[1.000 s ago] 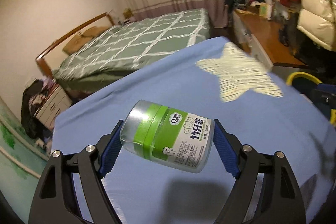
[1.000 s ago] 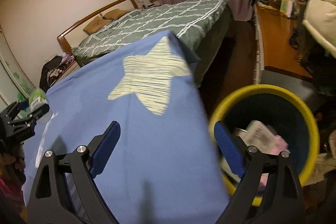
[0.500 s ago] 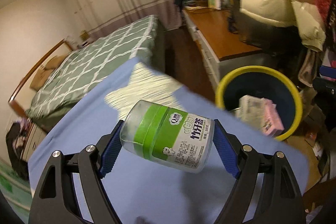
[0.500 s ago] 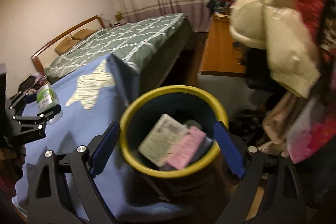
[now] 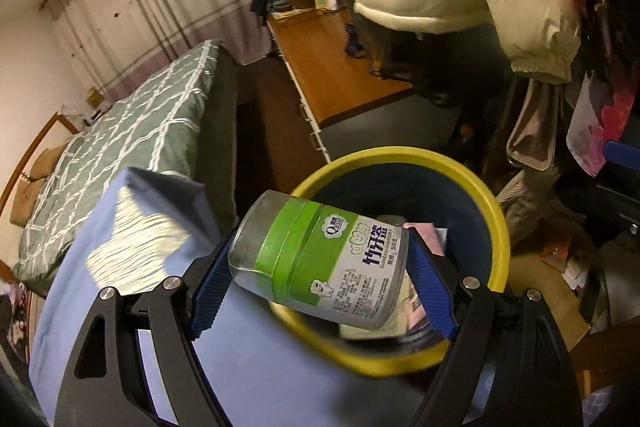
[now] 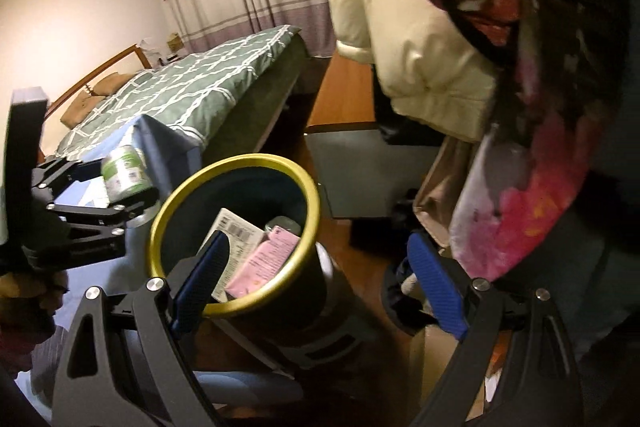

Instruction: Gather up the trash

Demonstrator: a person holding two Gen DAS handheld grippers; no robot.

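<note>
Left gripper (image 5: 320, 283): fingers clamped on the two ends of the toothpick jar (image 5: 320, 261), held on its side.
Jar's place: at the near rim of the yellow-rimmed bin (image 5: 496, 211), partly over its mouth, beside the blue cloth (image 5: 248, 367).
Right gripper (image 6: 320, 283): fingers apart, nothing between them, hanging by the bin.
Done: a white packet (image 6: 234, 231) and a pink packet (image 6: 268, 259) already lie inside.
Left: carry the jar fully over the opening and release it, by my reading.
</note>
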